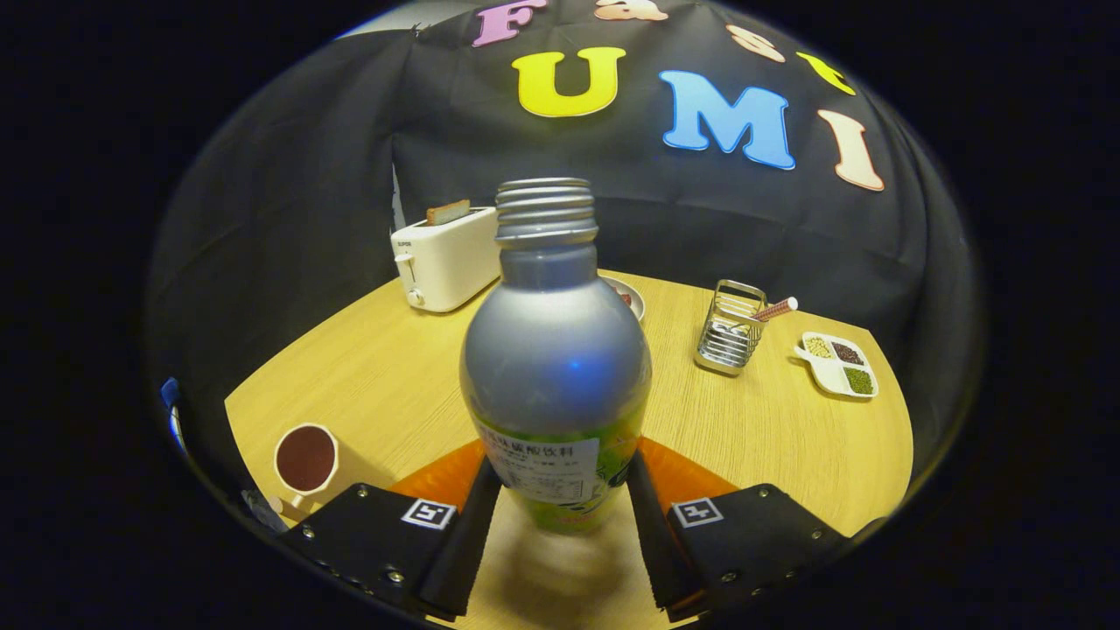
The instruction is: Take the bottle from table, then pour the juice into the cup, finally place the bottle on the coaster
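Black cloth walls close in behind a pale wooden tabletop (770,437), where we see the claw (560,516) clamped on the lower body of a silver bottle (556,367), one finger pressing each side of it. Uncapped, its threaded neck bare, the bottle stands upright between the fingers; whether its base rests on the wood we cannot tell. A white label with small printed characters wraps its green lower band; we leave the print unread.

To the left of the fingers sits a white cup (305,460) filled with dark liquid, well apart from the bottle. Beyond the bottle on the left stands a white toaster (444,258) with a slice of bread (448,212) poking out of its slot. Directly behind the bottle's shoulder, partly hidden, a small plate (632,297) peeks out. Farther right we see a metal wire holder (731,337) with a striped stick leaning out, and beside it a white divided dish (838,365) holding three sorts of grains or beans.
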`<state>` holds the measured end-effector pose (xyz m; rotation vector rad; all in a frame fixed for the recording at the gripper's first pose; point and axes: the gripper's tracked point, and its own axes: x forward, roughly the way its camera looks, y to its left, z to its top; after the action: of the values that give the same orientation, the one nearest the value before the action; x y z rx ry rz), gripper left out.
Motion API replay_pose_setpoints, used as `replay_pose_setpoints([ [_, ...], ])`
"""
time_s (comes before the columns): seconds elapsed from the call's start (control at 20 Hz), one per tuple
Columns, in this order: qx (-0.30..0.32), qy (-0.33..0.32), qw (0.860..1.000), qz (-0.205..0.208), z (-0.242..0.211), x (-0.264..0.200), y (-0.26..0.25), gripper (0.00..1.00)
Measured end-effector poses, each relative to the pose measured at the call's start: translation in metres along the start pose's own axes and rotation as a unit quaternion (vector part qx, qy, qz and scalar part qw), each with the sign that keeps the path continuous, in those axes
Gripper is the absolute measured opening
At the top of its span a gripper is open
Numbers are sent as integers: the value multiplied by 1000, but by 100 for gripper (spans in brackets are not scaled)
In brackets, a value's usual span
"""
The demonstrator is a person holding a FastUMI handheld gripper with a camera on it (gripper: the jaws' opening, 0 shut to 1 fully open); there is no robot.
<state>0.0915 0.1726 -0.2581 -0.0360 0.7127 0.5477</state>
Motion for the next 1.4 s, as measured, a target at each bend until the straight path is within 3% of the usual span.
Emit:
replay_pose_setpoints([
  [0.35, 29, -26, 999, -16, 15, 31, -19, 75],
  [0.95, -2, -65, 997, -39, 29, 75, -41, 76],
  [1.4, -16, -53, 998, -36, 18, 85, -46, 78],
])
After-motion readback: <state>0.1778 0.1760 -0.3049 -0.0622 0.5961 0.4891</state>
